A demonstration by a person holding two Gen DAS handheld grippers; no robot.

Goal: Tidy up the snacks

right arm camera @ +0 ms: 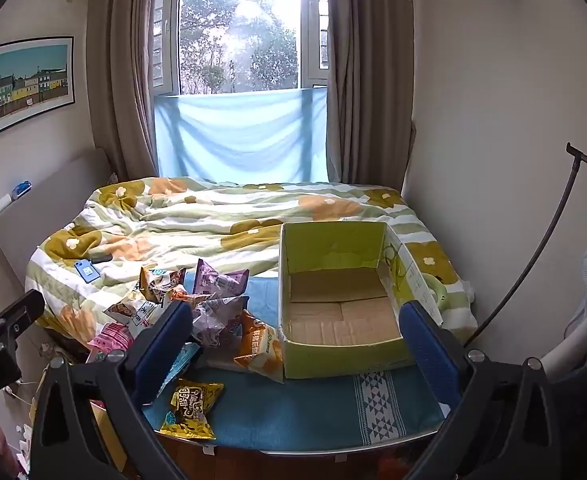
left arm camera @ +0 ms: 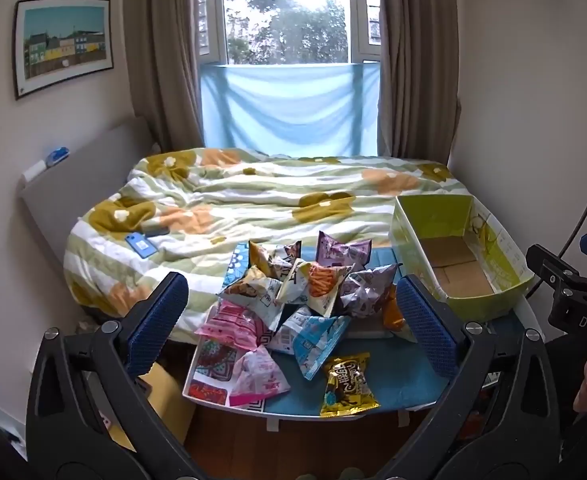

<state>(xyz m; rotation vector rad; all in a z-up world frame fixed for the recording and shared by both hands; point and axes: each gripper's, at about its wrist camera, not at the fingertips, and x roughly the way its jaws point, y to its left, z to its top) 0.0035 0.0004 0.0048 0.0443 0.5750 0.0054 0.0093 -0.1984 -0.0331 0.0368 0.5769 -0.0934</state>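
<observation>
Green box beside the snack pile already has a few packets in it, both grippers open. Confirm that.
Not quite: the green box is empty, its bare cardboard floor plain in the right wrist view. The left gripper and right gripper are indeed open.

Snack pile [left arm camera: 293,304] beside green box [left arm camera: 459,254]

Both grippers are black plastic frames with silver screws. Left gripper [left arm camera: 291,320] and right gripper [right arm camera: 295,350] carry ribbed blue finger pads [left arm camera: 158,316].
</observation>
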